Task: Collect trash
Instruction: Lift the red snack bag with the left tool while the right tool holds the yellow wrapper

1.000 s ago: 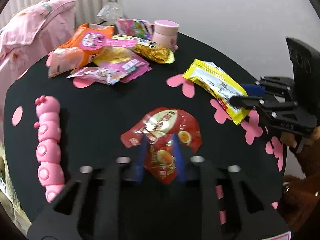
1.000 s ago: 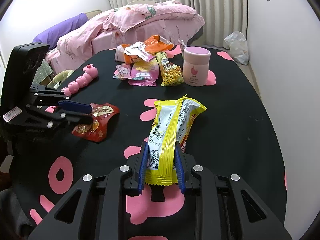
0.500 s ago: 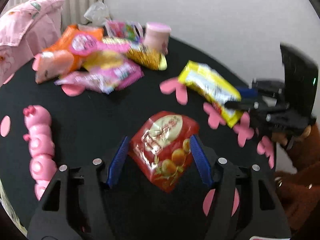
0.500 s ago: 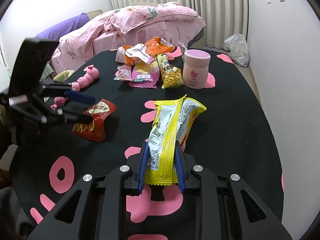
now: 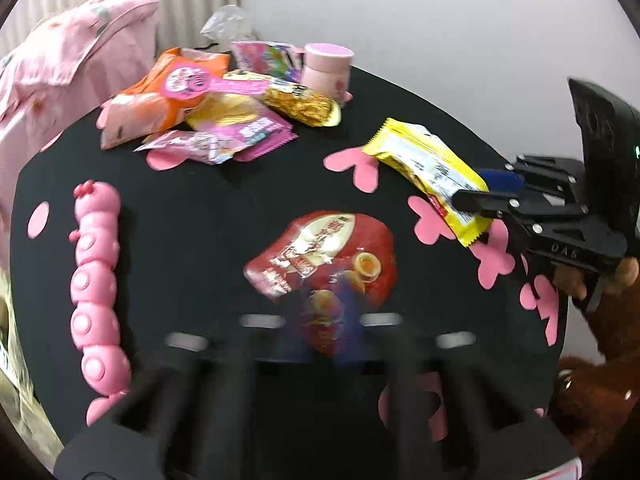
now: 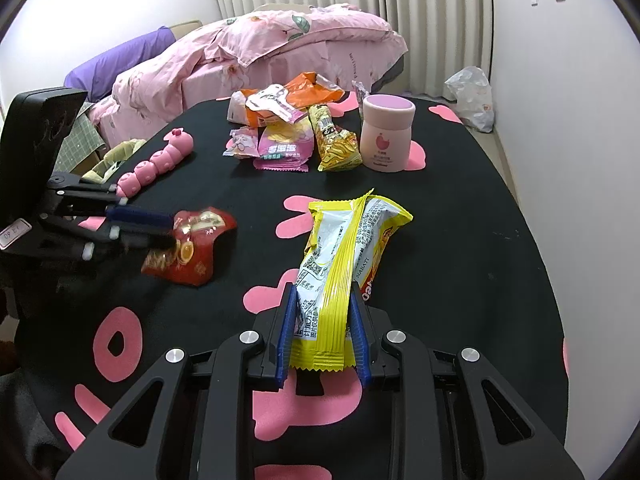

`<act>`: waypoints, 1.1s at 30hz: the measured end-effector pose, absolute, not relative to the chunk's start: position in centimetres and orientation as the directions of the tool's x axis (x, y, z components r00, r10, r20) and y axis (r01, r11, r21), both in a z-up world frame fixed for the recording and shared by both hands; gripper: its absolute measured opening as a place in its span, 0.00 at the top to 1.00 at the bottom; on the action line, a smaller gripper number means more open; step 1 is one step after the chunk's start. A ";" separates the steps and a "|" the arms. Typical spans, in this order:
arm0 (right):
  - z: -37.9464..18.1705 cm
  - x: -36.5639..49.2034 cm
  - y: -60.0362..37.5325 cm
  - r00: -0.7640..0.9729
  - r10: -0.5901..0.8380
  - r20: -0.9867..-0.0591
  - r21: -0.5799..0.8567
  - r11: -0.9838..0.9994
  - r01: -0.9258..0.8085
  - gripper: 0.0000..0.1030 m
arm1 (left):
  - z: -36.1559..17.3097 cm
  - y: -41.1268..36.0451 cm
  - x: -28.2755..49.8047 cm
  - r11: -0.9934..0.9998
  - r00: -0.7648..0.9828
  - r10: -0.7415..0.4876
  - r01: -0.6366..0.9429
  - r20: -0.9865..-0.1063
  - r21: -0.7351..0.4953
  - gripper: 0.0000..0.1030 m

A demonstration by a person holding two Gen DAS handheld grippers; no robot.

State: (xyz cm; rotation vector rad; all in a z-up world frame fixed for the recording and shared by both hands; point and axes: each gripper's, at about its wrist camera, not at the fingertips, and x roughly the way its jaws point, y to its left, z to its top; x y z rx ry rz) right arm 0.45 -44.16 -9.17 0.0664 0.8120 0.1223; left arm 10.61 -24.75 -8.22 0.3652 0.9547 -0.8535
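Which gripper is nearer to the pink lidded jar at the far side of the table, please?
Right. The right gripper, shut on the yellow snack wrapper, sits almost straight in front of the pink lidded jar; the left gripper is farther off to the side, at the red pouch.

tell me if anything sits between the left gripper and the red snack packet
Nothing visible does. The left gripper is already at the red foil snack packet, its fingers on either side of the packet's near end on the black tablecloth; motion blur hides whether they are closed.

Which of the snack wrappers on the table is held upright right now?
The yellow wrapper. The right gripper has its jaws shut on its lower end, so it stands up, while the red wrapper and the far pile lie flat.
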 end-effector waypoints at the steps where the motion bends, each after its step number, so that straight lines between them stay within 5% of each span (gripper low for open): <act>1: -9.0 0.4 -44.1 0.684 0.134 -0.717 0.106 0.991 -0.084 0.76 | -8.1 -24.6 10.6 0.635 0.302 -0.475 0.768 -0.826 -0.085 0.99; 7: -8.2 0.1 -43.6 0.697 0.135 -0.705 0.090 0.991 -0.100 0.76 | -7.2 -24.0 9.8 0.586 0.265 -0.542 0.800 -0.797 -0.132 0.97; 9: -8.0 0.0 -43.6 0.700 0.132 -0.702 0.085 0.991 -0.102 0.76 | -6.5 -24.6 9.2 0.536 0.273 -0.570 0.839 -0.775 -0.099 0.74; 10: -8.0 0.0 -43.6 0.701 0.130 -0.701 0.083 0.991 -0.100 0.76 | -6.3 -24.9 9.1 0.498 0.257 -0.587 0.862 -0.768 -0.092 0.50; 11: -8.0 0.0 -43.7 0.701 0.128 -0.701 0.083 0.992 -0.098 0.76 | -6.3 -25.0 8.9 0.460 0.229 -0.604 0.883 -0.764 -0.099 0.44; 26: -8.8 -0.6 -44.6 0.700 0.126 -0.702 0.105 0.992 -0.073 0.76 | -9.7 -27.5 9.5 0.442 0.306 -0.425 0.891 -0.852 0.100 0.38; 30: -8.8 -0.6 -44.7 0.703 0.120 -0.701 0.103 0.992 -0.067 0.76 | -9.8 -27.7 11.5 0.472 0.264 -0.454 0.881 -0.851 0.022 0.38; 33: -8.7 -0.9 -45.1 0.707 0.116 -0.697 0.106 0.993 -0.059 0.76 | -9.6 -27.4 11.9 0.495 0.272 -0.477 0.869 -0.836 0.000 0.53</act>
